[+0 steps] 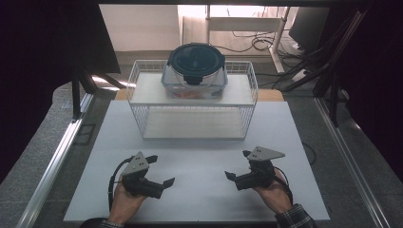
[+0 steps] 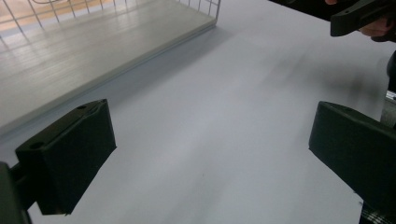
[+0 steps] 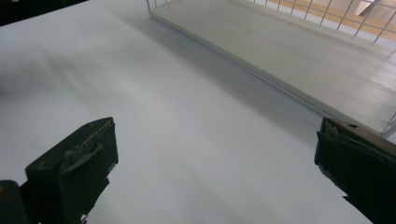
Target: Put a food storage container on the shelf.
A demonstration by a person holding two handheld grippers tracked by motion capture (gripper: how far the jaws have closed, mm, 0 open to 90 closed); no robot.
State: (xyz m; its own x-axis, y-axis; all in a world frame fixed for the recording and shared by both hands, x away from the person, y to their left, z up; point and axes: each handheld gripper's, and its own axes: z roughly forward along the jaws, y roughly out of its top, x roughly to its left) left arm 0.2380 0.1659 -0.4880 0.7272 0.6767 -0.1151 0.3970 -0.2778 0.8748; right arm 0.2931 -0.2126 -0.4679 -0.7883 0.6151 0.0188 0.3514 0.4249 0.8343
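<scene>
Tools both released: left tool (image 1: 159,178) and right tool (image 1: 237,172) low over desk (image 1: 199,161). I'd lift both evenly, approaching lidded container (image 1: 195,71) on wire rack (image 1: 142,95) from opposite sides.

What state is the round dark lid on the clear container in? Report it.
Shut: the round dark lid sits flat on the clear container, its front latch folded down.

Open bench (image 1: 199,161) lies between the left gripper (image 1: 162,172) and right gripper (image 1: 237,165); ahead, the wire rack (image 1: 142,111) blocks passage.
</scene>
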